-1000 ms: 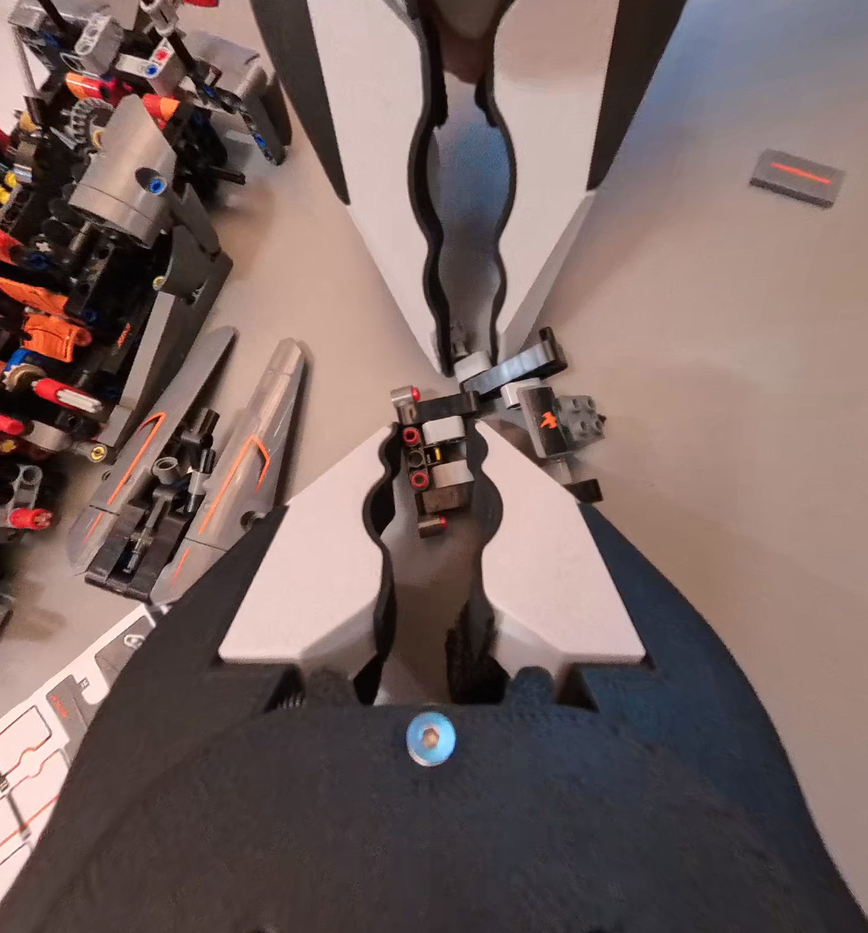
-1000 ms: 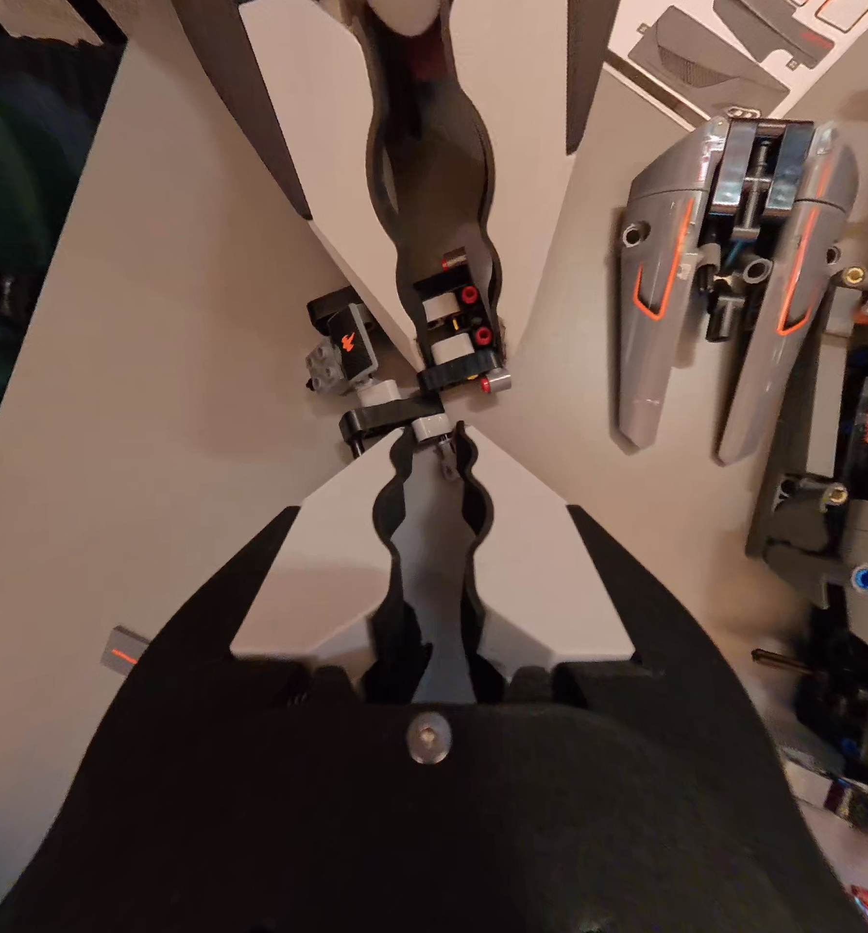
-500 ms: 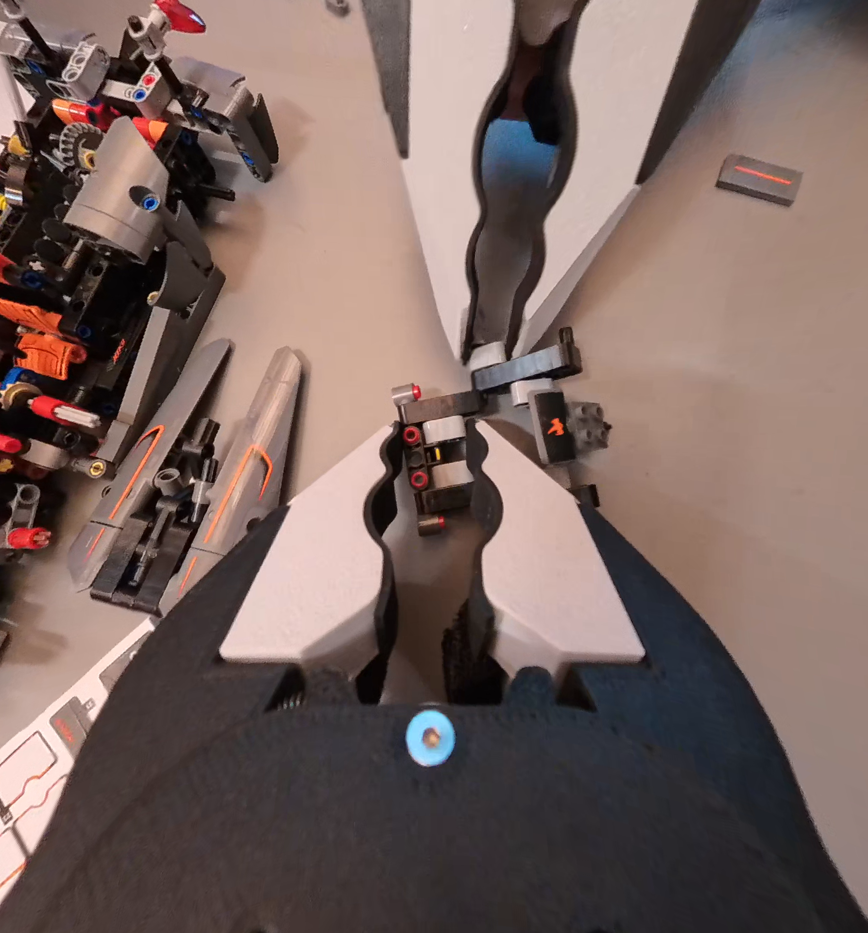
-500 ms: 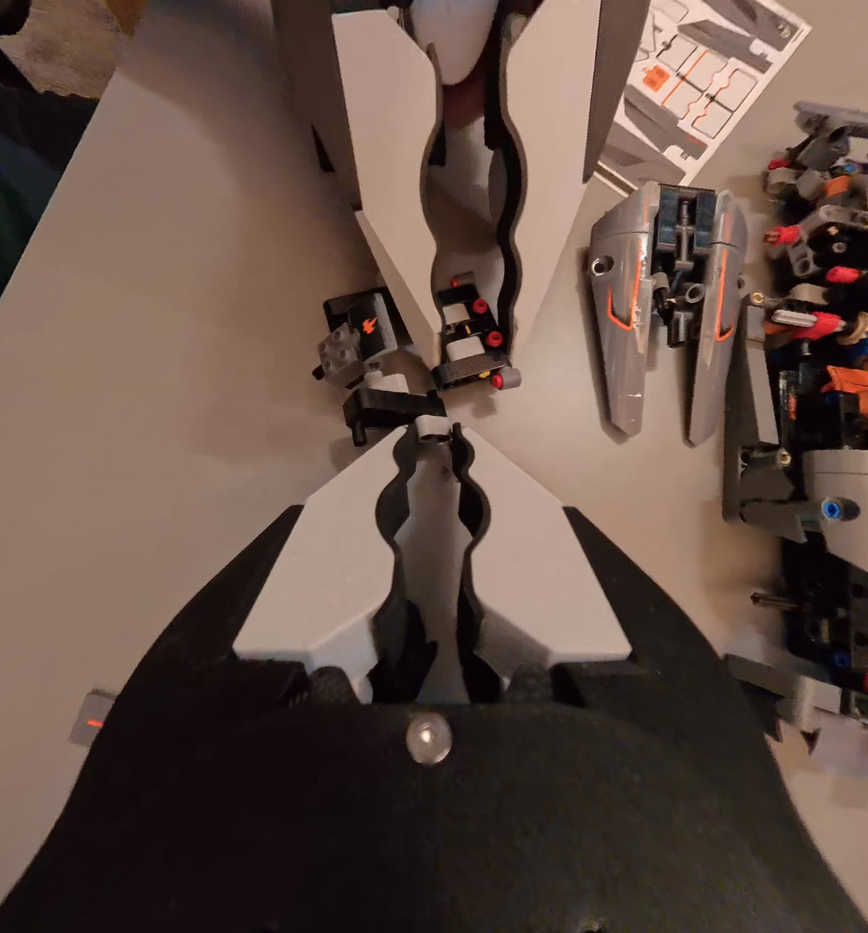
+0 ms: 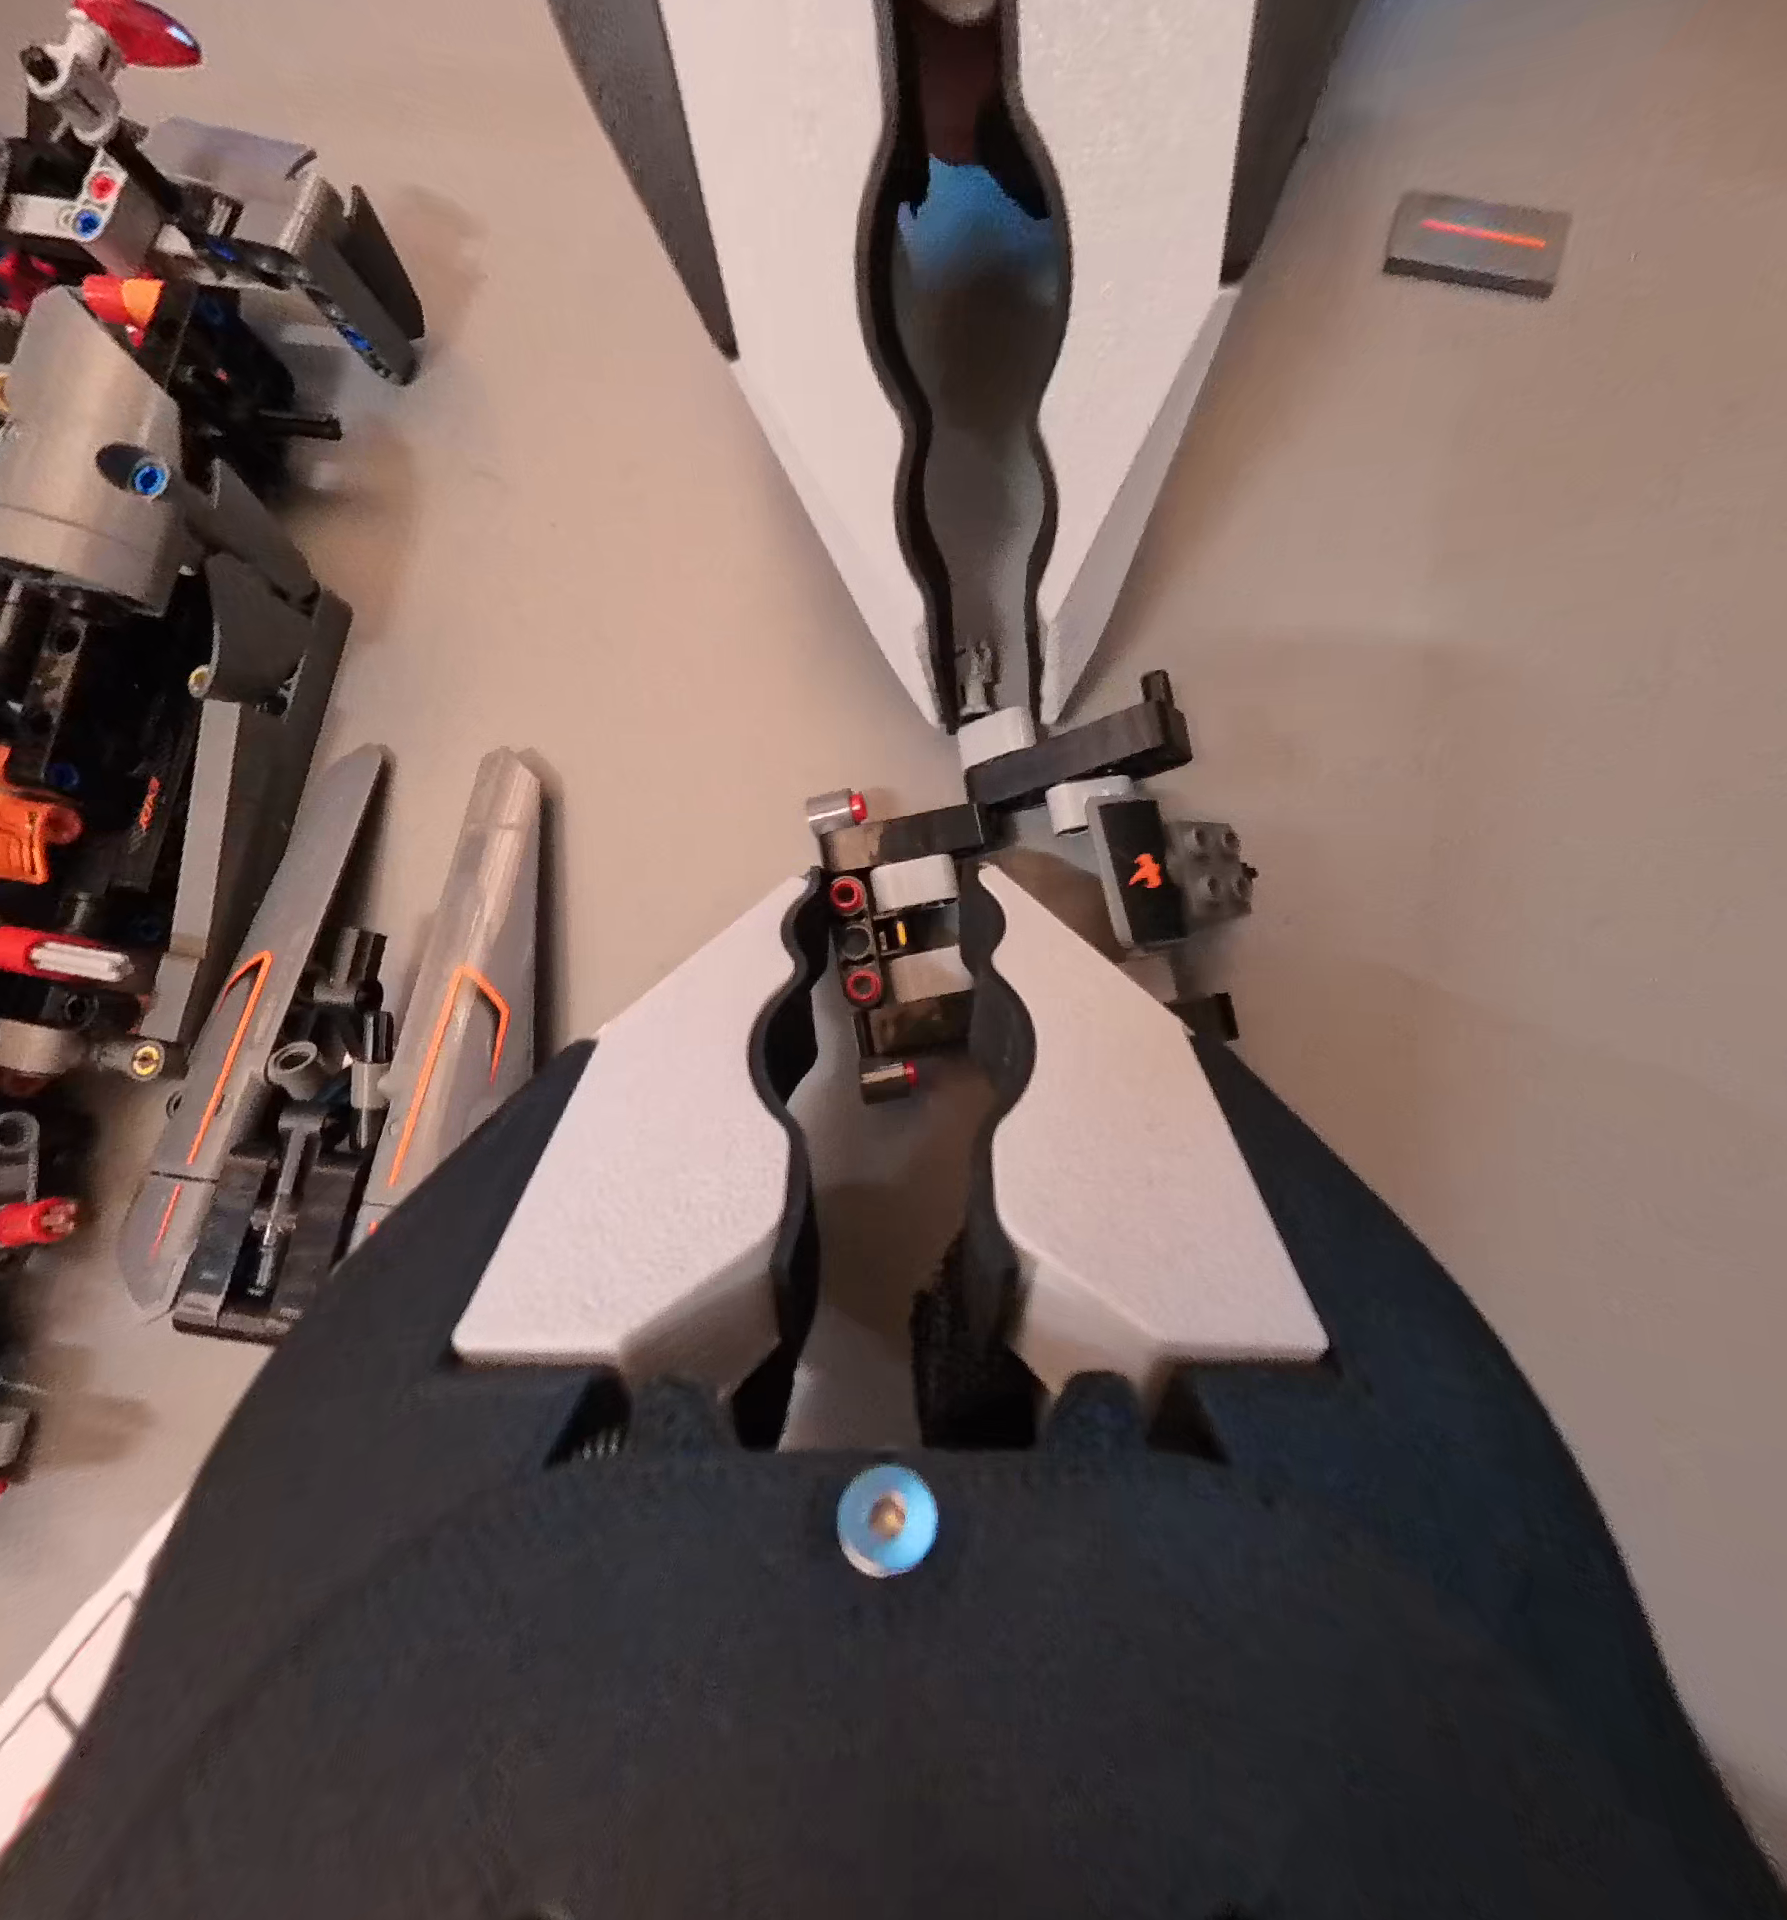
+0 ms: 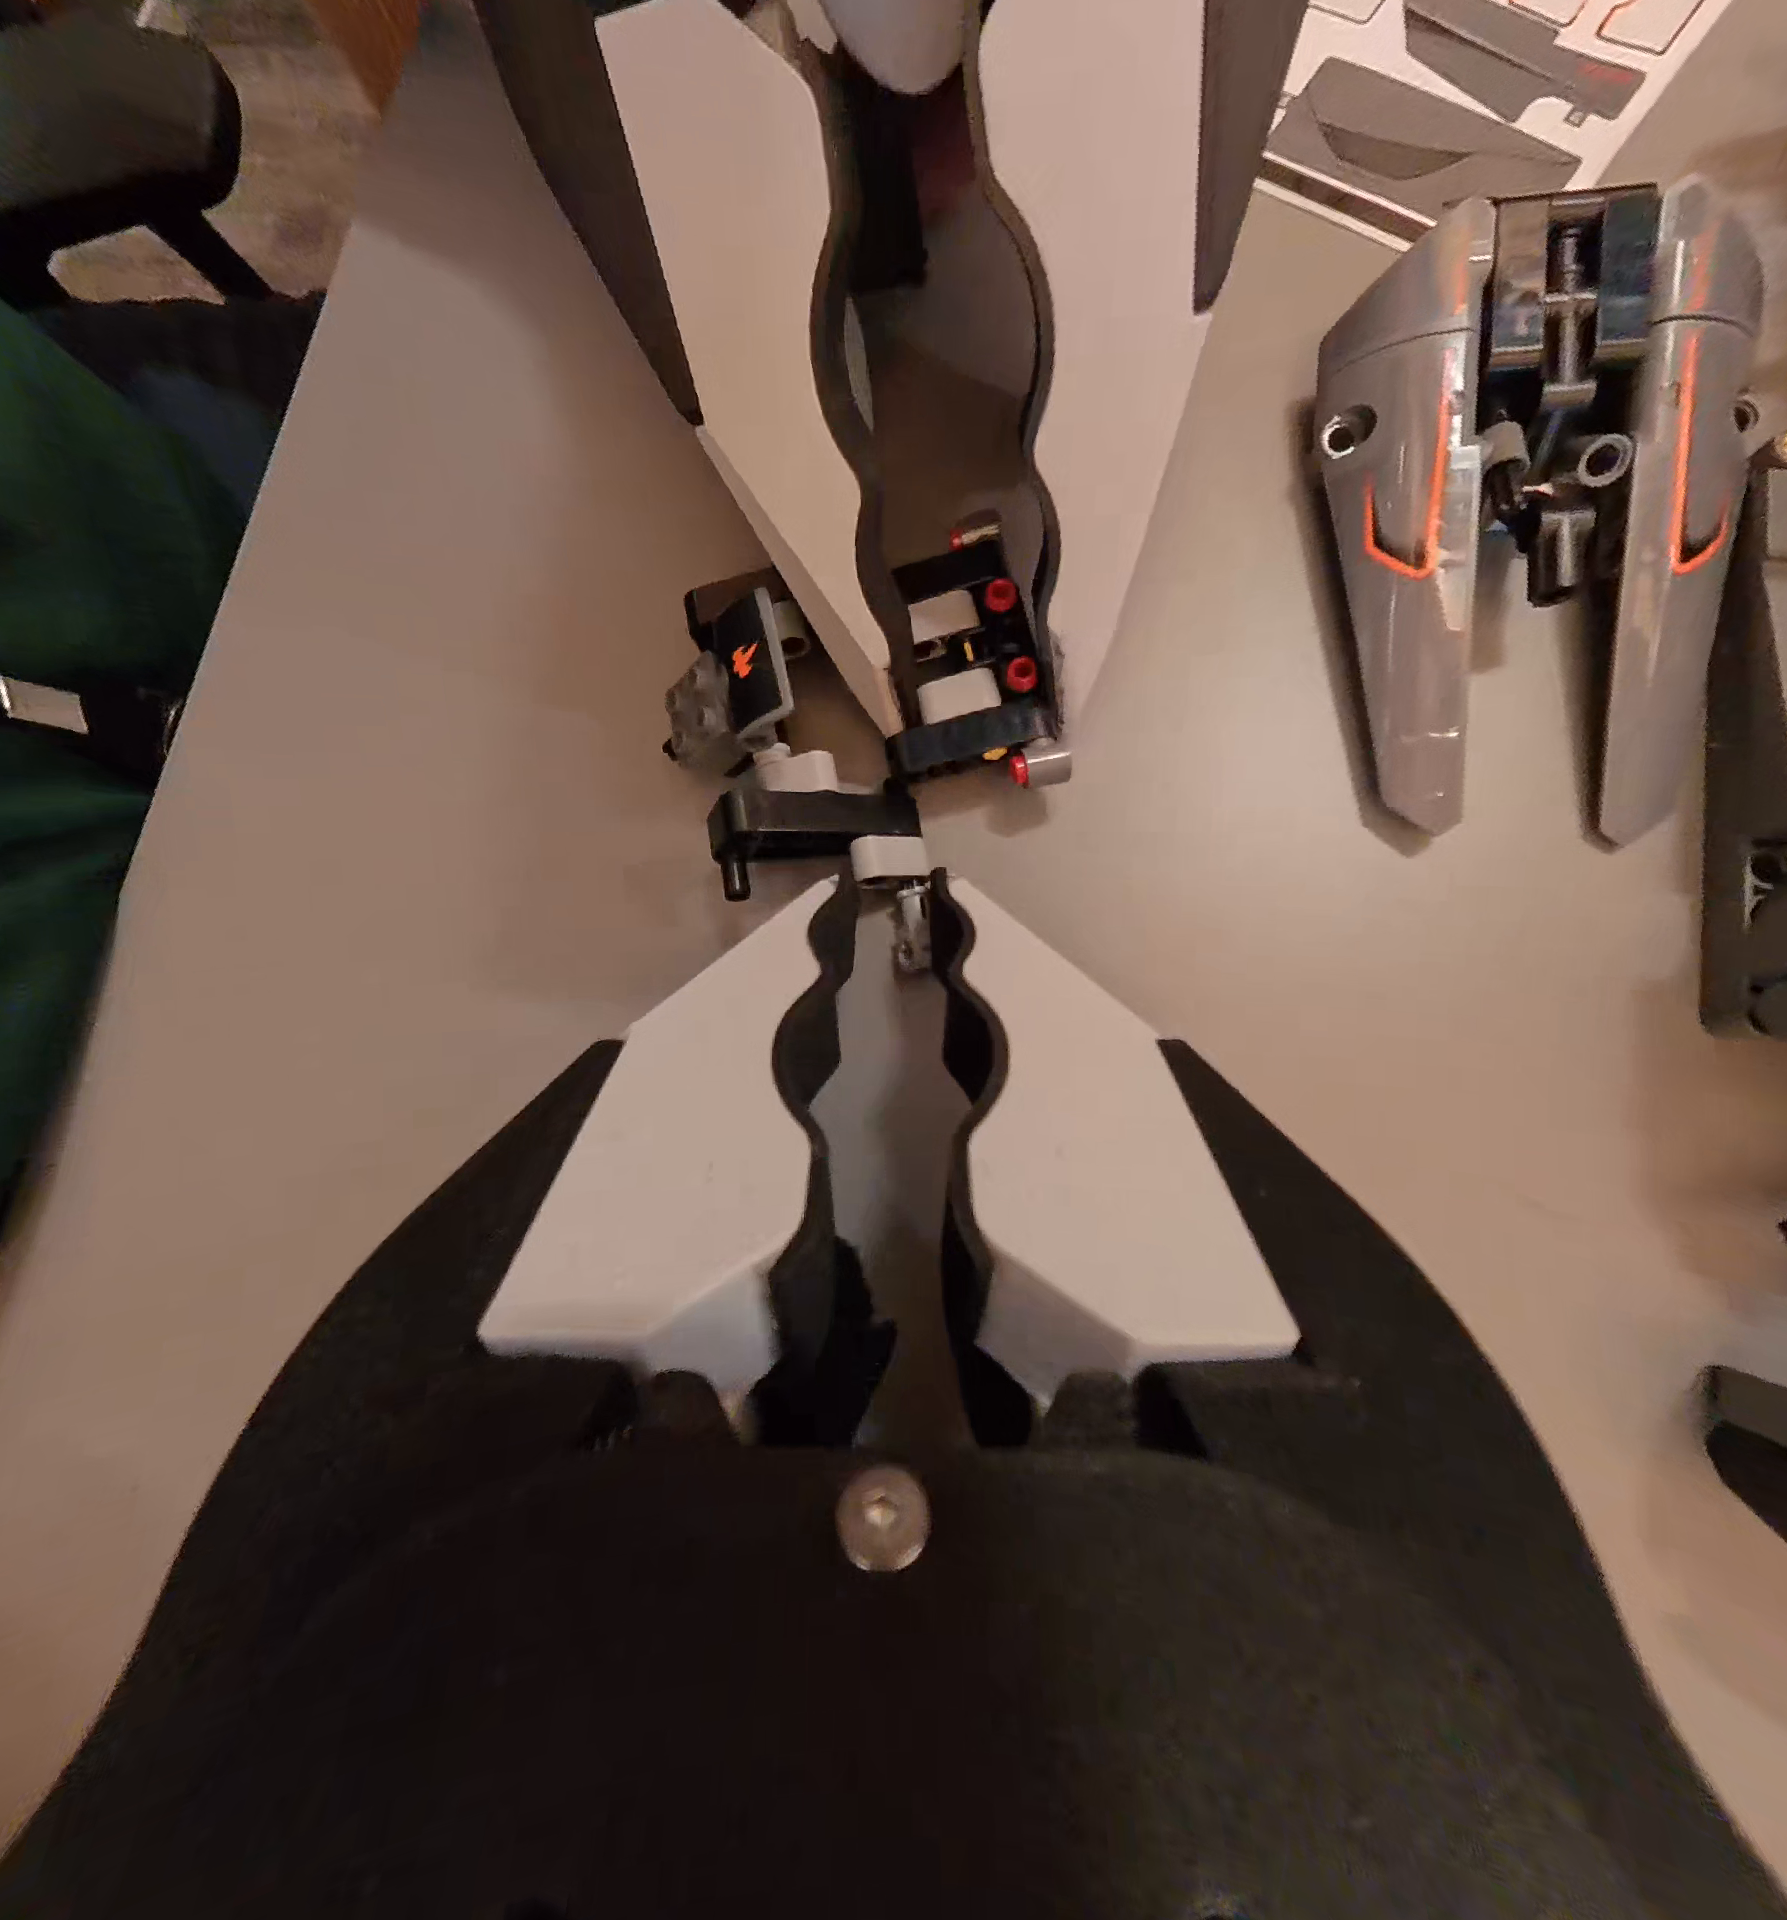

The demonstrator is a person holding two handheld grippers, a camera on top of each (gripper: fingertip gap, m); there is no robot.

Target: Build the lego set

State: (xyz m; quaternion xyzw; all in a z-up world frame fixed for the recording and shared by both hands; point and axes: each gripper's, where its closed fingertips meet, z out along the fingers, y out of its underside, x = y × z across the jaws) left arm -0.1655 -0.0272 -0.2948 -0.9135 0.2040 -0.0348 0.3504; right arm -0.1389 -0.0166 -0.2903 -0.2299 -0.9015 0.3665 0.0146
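Note:
My left gripper (image 5: 894, 904) is shut on a small black Lego assembly (image 5: 904, 940) with red pins and light grey connectors. A black beam (image 5: 1076, 753) sticks out from it, carrying a black tile with an orange mark (image 5: 1138, 878) and a dark grey studded block (image 5: 1209, 871). My right gripper (image 6: 891, 894) faces the left one tip to tip. It is shut on a small grey pin (image 6: 910, 923) that enters a light grey connector (image 6: 889, 857) on the beam (image 6: 816, 816). The right gripper shows at the top of the left wrist view (image 5: 984, 707), the left gripper at the top of the right wrist view (image 6: 972, 696).
A large part-built Lego vehicle (image 5: 68, 520) lies at the left. A pair of grey panels with orange stripes (image 5: 338, 1039) (image 6: 1543, 468) lies beside it. A sticker sheet (image 6: 1440, 94) and a dark tile with an orange line (image 5: 1476, 244) lie on the table. The table edge (image 6: 245, 582) runs past green cloth. The grippers are tip to tip, or close to it.
The right gripper swung off at an angle half a second ago and now lines up straight with the left one again. Both keep their hold on the assembly.

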